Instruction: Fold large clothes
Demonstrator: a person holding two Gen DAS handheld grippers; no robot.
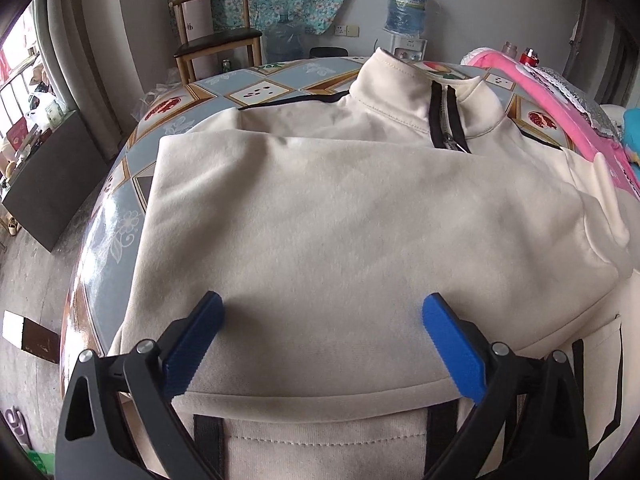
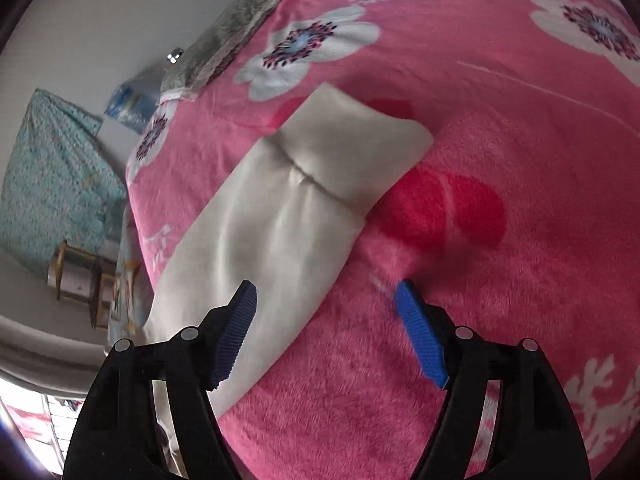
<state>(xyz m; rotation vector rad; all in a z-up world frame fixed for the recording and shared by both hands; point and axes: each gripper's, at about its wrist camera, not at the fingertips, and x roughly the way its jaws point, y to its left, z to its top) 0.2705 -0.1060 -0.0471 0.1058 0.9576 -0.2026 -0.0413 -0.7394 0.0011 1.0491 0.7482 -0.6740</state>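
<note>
My left gripper [image 1: 320, 312] stands wide, holding nothing, its two blue pads [image 1: 192, 344] resting low over the cream jacket [image 1: 340, 208] near the hem. My right gripper [image 2: 324, 300] is just as wide and just as empty, poised above one cream sleeve [image 2: 280, 208] that trails off the jacket onto a pink flowered blanket [image 2: 500, 140].

From the left gripper, the jacket spreads toward twelve o'clock across the patterned surface [image 1: 120, 208], one side already folded over the chest, the collar and black zipper [image 1: 448, 120] at one o'clock. The blanket's edge shows at two o'clock. From the right gripper, the sleeve runs from seven o'clock up to its cuff [image 2: 360, 148] at twelve.

The risks, as I judge them: the fleece blanket looks grippy, so dragging the sleeve could bunch it or snag the pile; pinching the blanket along with the sleeve would pull both; and a tug on the sleeve could shift the folded panel, since my left gripper clamps nothing.

I count one jacket, one loose sleeve, one zipper, one blanket, one chair [image 1: 216, 36] at eleven o'clock, and two water bottles [image 1: 406, 8].
</note>
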